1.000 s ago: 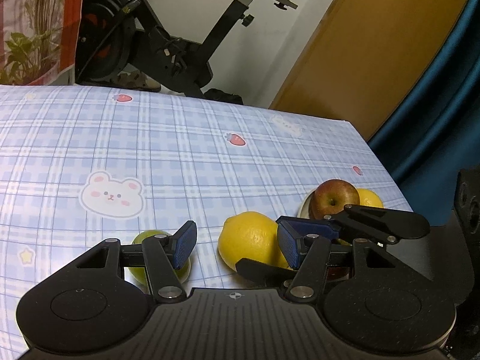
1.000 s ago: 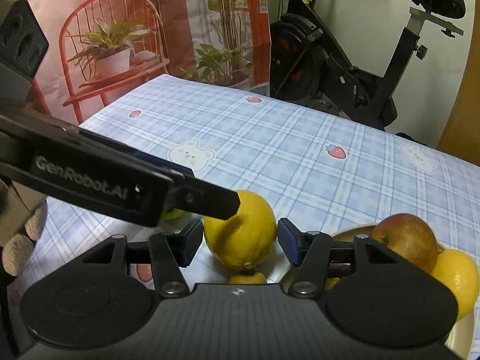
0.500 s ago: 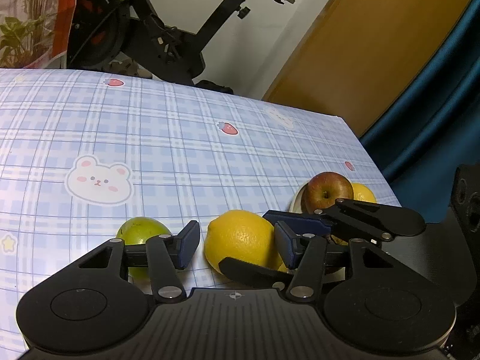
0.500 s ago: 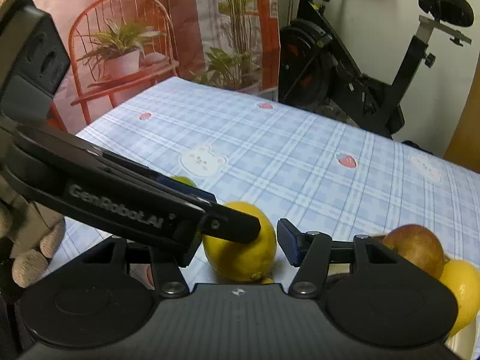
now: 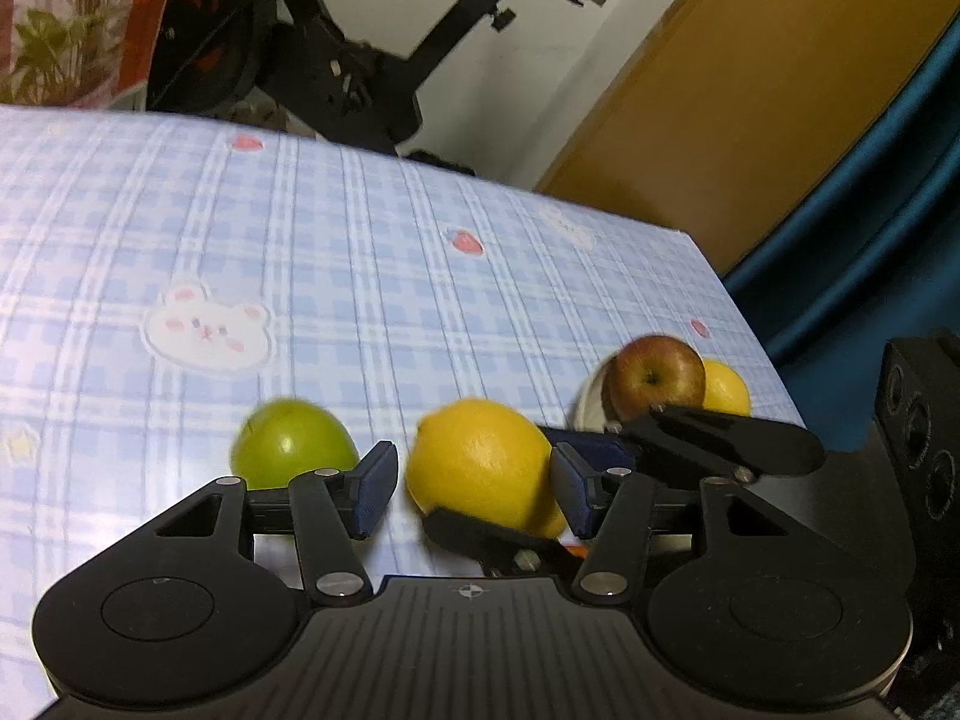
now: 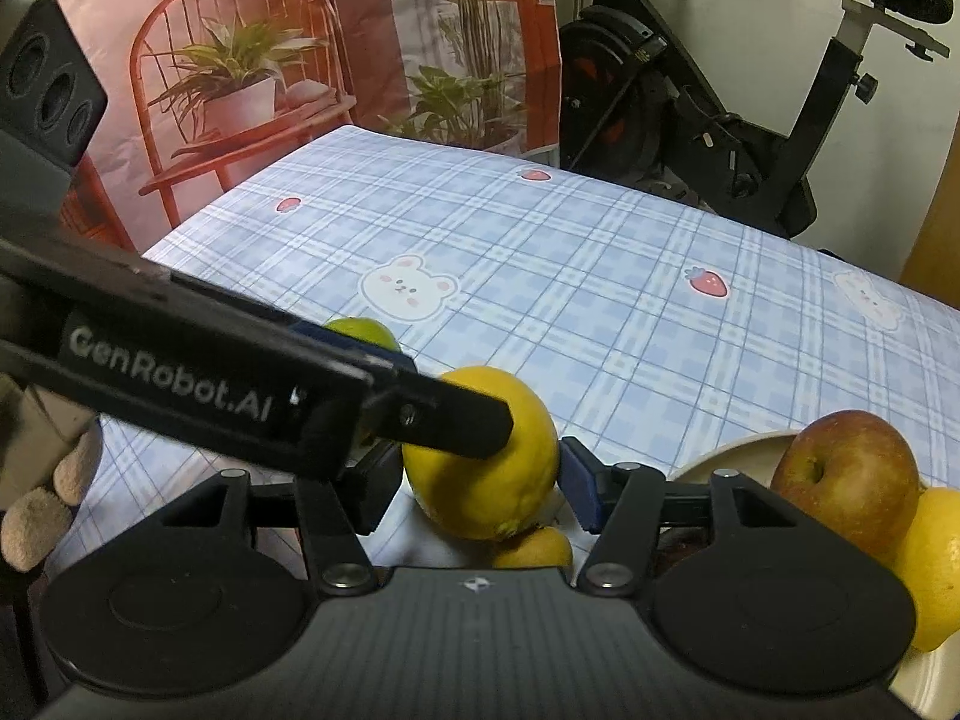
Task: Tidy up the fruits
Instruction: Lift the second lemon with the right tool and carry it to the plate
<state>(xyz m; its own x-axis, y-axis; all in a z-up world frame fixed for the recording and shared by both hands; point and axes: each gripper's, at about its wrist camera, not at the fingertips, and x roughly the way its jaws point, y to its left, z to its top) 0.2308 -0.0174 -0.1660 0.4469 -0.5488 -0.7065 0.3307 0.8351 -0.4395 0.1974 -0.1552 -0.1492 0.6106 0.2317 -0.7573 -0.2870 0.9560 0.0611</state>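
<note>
A yellow lemon [image 6: 480, 468] sits between the pads of my right gripper [image 6: 480, 462], which press on both of its sides. My left gripper [image 5: 474, 459] also straddles this lemon [image 5: 480, 462] from the left. A sliver of cloth shows beside its left pad, so it is open. Its black finger [image 6: 240, 384] crosses the lemon's top in the right wrist view. The lemon's underside is hidden. A green fruit [image 5: 291, 444] lies just to the left. A red apple [image 5: 654, 372] and a yellow fruit [image 5: 726, 390] fill a pale bowl [image 6: 720, 456] on the right.
A small yellow fruit [image 6: 534, 549] peeks out under the lemon. A gloved hand [image 6: 42, 510] holds the left gripper. The blue checked cloth [image 5: 360, 276] stretches away behind the fruit. An exercise bike [image 6: 720, 108] and a plant backdrop stand beyond the table.
The left gripper's jaws have narrowed a little around the lemon, and its finger reaches farther across it. More of the green fruit now shows. The right gripper has kept its hold.
</note>
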